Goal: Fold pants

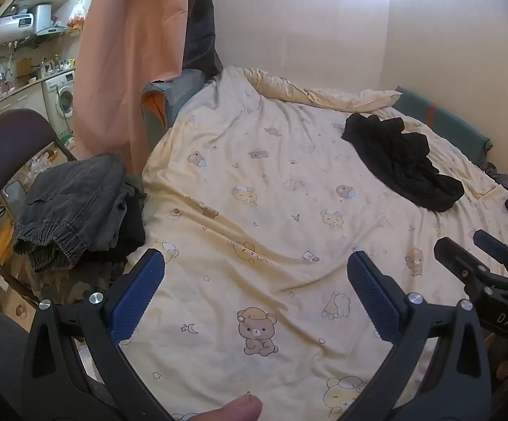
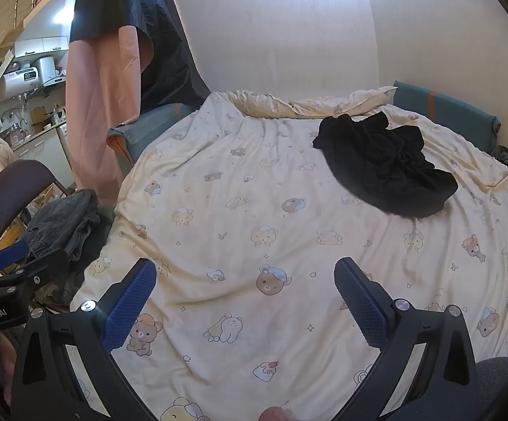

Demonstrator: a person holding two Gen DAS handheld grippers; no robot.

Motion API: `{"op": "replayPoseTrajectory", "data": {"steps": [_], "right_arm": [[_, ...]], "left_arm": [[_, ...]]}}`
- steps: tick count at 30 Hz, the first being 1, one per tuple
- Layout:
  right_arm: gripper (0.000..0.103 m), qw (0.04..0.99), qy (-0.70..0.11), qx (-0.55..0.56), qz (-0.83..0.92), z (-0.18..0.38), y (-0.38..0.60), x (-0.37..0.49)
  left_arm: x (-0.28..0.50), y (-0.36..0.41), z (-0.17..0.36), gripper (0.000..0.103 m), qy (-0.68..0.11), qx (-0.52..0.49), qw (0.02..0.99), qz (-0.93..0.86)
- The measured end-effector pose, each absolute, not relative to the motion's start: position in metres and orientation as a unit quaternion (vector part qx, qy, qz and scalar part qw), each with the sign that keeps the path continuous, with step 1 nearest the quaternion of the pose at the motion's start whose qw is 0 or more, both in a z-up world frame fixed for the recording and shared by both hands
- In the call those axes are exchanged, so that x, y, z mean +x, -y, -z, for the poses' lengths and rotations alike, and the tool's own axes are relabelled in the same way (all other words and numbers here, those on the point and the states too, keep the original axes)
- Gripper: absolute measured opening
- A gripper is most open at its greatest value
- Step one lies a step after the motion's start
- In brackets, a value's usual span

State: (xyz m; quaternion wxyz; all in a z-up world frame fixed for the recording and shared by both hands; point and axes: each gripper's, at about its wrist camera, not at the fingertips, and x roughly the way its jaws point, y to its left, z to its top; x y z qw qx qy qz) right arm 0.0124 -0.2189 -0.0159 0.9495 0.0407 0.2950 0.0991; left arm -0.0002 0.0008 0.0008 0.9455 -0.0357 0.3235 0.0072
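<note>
Two garments could mislead you: left of the bear-print duvet (image 1: pixel 254 210), grey pants (image 1: pixel 74 207) slump over a chair (image 1: pixel 4 133); black pants (image 2: pixel 387 168) lie crumpled on the duvet's far right. Your left gripper (image 1: pixel 254 266) and right gripper (image 2: pixel 245 277) both hover released and empty over the duvet; reaching low, you may pinch duvet along with cloth.

Open left tongs (image 1: pixel 255 273) over bear-print duvet (image 1: pixel 254 182), crumpled black pants (image 1: pixel 401 161) beyond

"DAS" on the right gripper (image 1: pixel 492 266); "enRobot.AI", cut off, on the left gripper (image 2: pixel 11 263).
</note>
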Motion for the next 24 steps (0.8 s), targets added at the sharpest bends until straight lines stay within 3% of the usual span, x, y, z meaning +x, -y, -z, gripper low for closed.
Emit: {"op": "replayPoseTrajectory", "data": {"steps": [24], "right_arm": [[0.103,0.950,-0.293,0.041,-0.101,0.0154,0.2184,0.0112]], "left_arm": [[0.0018,-0.0023,-0.0061,0.103,-0.321,-0.034,0.946,-0.009]]}}
